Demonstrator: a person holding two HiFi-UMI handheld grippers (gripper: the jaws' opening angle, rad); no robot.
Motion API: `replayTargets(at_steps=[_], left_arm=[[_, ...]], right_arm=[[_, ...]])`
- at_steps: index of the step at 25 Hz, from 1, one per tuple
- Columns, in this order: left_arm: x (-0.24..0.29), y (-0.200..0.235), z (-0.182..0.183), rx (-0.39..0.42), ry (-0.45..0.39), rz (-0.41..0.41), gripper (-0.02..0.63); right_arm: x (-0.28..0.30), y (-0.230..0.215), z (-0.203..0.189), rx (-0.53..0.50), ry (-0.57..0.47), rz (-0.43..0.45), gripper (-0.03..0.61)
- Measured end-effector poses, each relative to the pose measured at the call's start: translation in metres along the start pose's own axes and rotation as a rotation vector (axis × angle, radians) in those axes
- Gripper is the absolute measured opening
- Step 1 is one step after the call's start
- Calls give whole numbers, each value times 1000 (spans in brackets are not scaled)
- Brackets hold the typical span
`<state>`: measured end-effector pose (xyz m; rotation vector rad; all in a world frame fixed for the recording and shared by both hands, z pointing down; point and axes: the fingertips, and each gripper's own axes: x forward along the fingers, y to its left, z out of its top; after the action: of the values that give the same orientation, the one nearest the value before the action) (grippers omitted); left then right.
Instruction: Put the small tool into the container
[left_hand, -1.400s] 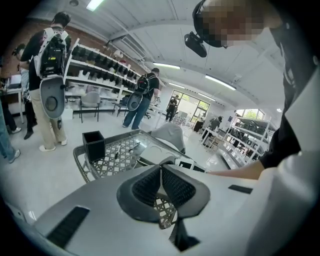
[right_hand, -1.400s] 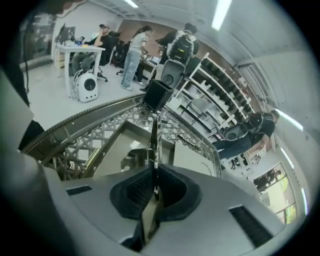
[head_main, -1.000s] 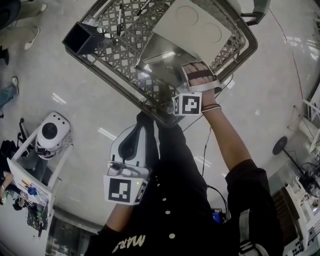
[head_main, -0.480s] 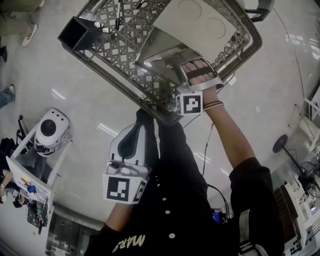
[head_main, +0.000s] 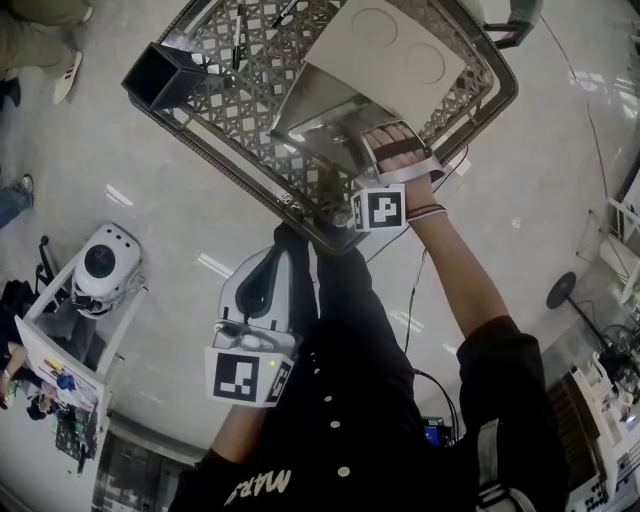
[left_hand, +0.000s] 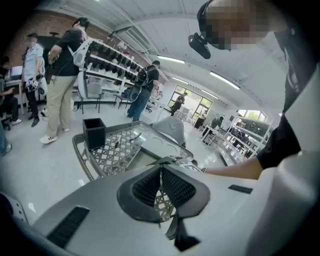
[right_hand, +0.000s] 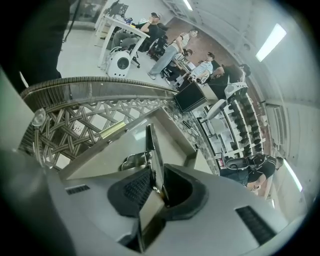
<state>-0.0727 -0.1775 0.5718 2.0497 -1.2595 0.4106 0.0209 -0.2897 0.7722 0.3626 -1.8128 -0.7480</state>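
Lab: equipment racks (left_hand: 112, 62), desks (right_hand: 120, 22)

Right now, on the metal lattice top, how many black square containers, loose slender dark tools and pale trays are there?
Black square container: 1
Loose slender dark tools: 2
Pale tray with two round hollows: 1
Total: 4

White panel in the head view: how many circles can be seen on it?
2. On the white panel, one circle lies near the picture's top edge, and the other sits beside it, lower and to the right. No part of the panel seems hidden.
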Motion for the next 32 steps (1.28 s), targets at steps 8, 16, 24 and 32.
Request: replayTargets(at_steps=[8,16,24,32], left_arm=[[-2,0,2,-2,1,-4,37],[-1,1,1,0,10,-8,37],[0,2,3,3,6,-9,37],[1,2,9,12,1,-15,37]], right_arm=[[-5,-5,-5,238,-24,28,63],[-11,-5,-7,354,-42,-5,75],[-12,24,-7,-31,14,4,178],[-23,9,-5,78,-5,-32,153]])
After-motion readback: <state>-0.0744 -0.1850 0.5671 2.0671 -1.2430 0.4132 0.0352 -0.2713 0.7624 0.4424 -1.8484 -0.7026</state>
